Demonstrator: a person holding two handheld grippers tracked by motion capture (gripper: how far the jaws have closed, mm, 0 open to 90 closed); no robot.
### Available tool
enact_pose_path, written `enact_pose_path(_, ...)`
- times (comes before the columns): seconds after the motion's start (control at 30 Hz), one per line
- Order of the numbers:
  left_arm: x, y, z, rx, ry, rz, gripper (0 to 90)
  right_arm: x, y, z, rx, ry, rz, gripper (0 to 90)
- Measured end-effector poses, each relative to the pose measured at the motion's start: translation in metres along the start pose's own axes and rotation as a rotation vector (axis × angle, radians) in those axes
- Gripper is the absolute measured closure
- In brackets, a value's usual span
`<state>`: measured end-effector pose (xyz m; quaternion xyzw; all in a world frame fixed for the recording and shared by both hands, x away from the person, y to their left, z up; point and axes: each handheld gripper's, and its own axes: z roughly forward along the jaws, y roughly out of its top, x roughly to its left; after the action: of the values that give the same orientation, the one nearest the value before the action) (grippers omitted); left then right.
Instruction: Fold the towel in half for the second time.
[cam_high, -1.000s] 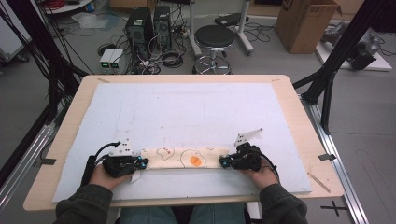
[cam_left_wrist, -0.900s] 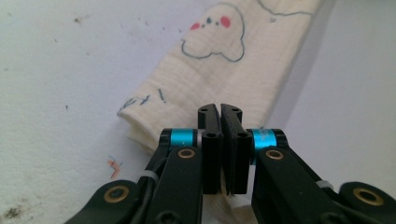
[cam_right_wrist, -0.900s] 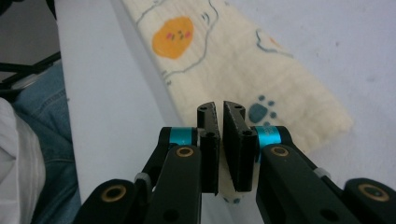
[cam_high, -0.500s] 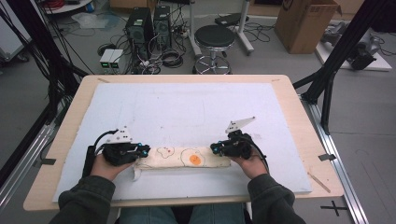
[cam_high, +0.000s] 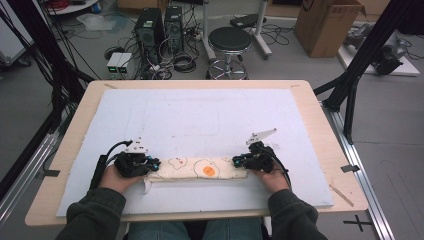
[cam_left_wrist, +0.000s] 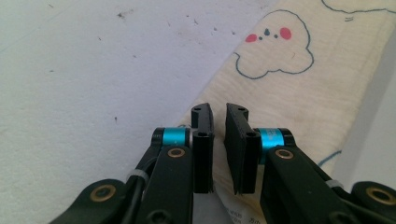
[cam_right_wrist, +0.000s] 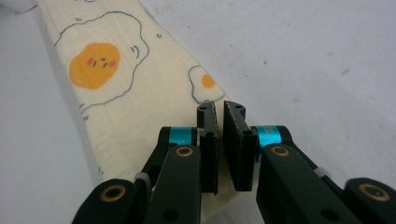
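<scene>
A cream cloth (cam_high: 200, 169) printed with fried eggs lies folded in a long strip near the front of the white mat. My left gripper (cam_high: 156, 164) is at its left end. In the left gripper view its jaws (cam_left_wrist: 218, 109) stand a narrow gap apart over the cloth (cam_left_wrist: 289, 84); they have just been opening, and the pads no longer press the fabric. My right gripper (cam_high: 236, 161) is at the strip's right end. In the right gripper view it (cam_right_wrist: 220, 108) is pinched on the corner of the cloth (cam_right_wrist: 121, 102).
The white mat (cam_high: 200, 115) covers most of the wooden table (cam_high: 325, 110). Beyond the far edge stand a black stool (cam_high: 230, 40), computer towers (cam_high: 155, 25) and a cardboard box (cam_high: 325, 25). A thin strip (cam_high: 336, 192) lies on the mat's right front corner.
Both grippers shifted a little away from the person, with the cloth strip between them. The left jaws have parted slightly.
</scene>
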<state>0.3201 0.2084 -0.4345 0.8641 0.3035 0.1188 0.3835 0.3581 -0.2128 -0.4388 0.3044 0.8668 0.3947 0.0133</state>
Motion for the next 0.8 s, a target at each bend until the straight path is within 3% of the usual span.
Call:
enact_pose_path(0.13, 0.003, -0.012, -0.004, -0.058, -0.019, -0.055, 80.8, -0.002, -0.006, -0.004, -0.017, 0.004, 0.016, 84.6)
enact_pose_path(0.3, 0.0, -0.009, -0.009, -0.076, -0.016, -0.038, 75.9, 0.001, -0.004, -0.006, -0.044, 0.022, -0.012, 80.7)
enact_pose_path(0.4, -0.003, -0.007, -0.021, -0.135, -0.048, -0.039, 75.7, 0.01, -0.004, -0.016, -0.078, 0.055, -0.04, 80.4)
enact_pose_path(0.47, -0.008, -0.007, -0.026, -0.146, -0.073, -0.024, 75.7, 0.017, -0.005, -0.02, -0.076, 0.085, -0.058, 80.5)
enact_pose_path(0.57, -0.015, -0.01, -0.026, -0.121, -0.117, -0.002, 75.8, 0.023, -0.009, -0.02, -0.043, 0.093, -0.089, 80.5)
enact_pose_path(0.63, -0.018, -0.014, -0.023, -0.094, -0.132, 0.013, 75.9, 0.023, -0.014, -0.019, -0.03, 0.103, -0.082, 80.6)
enact_pose_path(0.7, -0.019, -0.018, -0.019, -0.049, -0.128, 0.022, 76.0, 0.023, -0.018, -0.018, -0.019, 0.097, -0.08, 80.6)
enact_pose_path(0.8, -0.019, -0.02, -0.017, -0.042, -0.126, 0.026, 76.3, 0.022, -0.022, -0.016, -0.006, 0.094, -0.073, 80.9)
